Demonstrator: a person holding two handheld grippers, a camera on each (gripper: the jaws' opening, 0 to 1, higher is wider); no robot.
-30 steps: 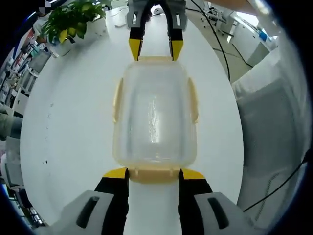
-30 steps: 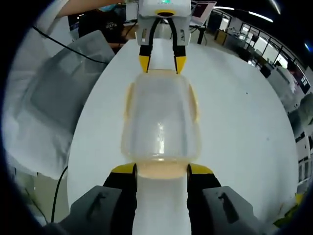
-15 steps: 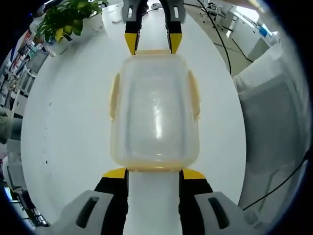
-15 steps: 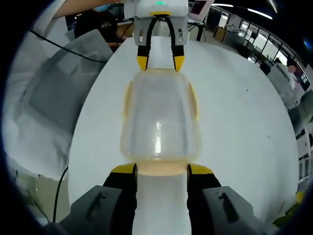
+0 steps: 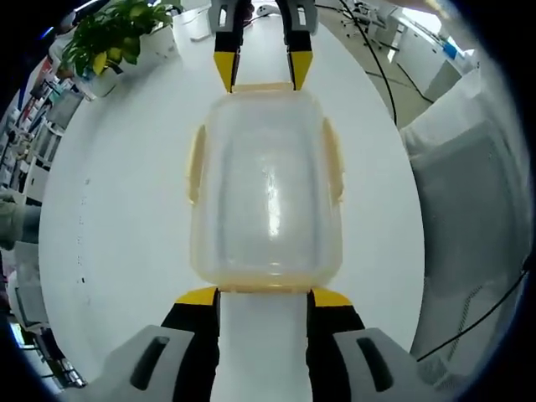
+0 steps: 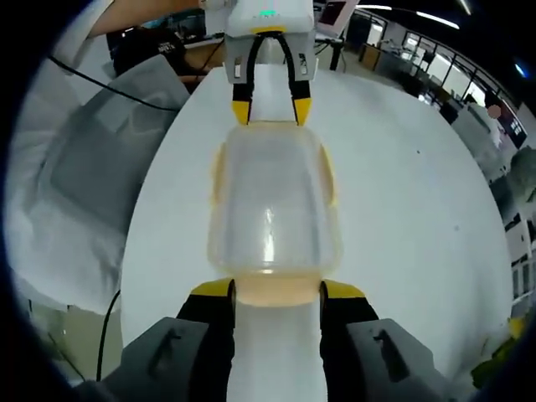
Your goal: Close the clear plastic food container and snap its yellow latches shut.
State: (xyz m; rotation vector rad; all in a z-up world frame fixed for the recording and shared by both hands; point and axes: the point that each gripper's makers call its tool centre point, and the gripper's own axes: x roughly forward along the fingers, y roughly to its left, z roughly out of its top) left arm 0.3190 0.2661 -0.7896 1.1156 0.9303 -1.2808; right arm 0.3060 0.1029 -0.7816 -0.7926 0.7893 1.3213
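A clear plastic container (image 5: 266, 184) with a yellow-rimmed lid lies lengthwise on the white table (image 5: 126, 209). Yellow side latches (image 5: 197, 163) show on both long edges. My left gripper (image 5: 264, 297) is open, its yellow-tipped jaws standing either side of the container's near end. My right gripper (image 5: 261, 71) is at the far end, jaws apart around that end's yellow latch. In the right gripper view the container (image 6: 272, 201) lies the same way: my right gripper (image 6: 276, 291) is open at the near end, and the left gripper (image 6: 270, 109) is opposite.
A potted plant (image 5: 117, 38) stands at the table's far left corner. A grey covered object (image 5: 469, 193) sits off the table's right edge, with black cables (image 5: 368, 59) nearby. A person's arm (image 6: 142, 12) shows behind the left gripper.
In the left gripper view the yellow end latch that stuck out between my jaws now lies thinner against the container's end. The right gripper sits slightly higher in that view.
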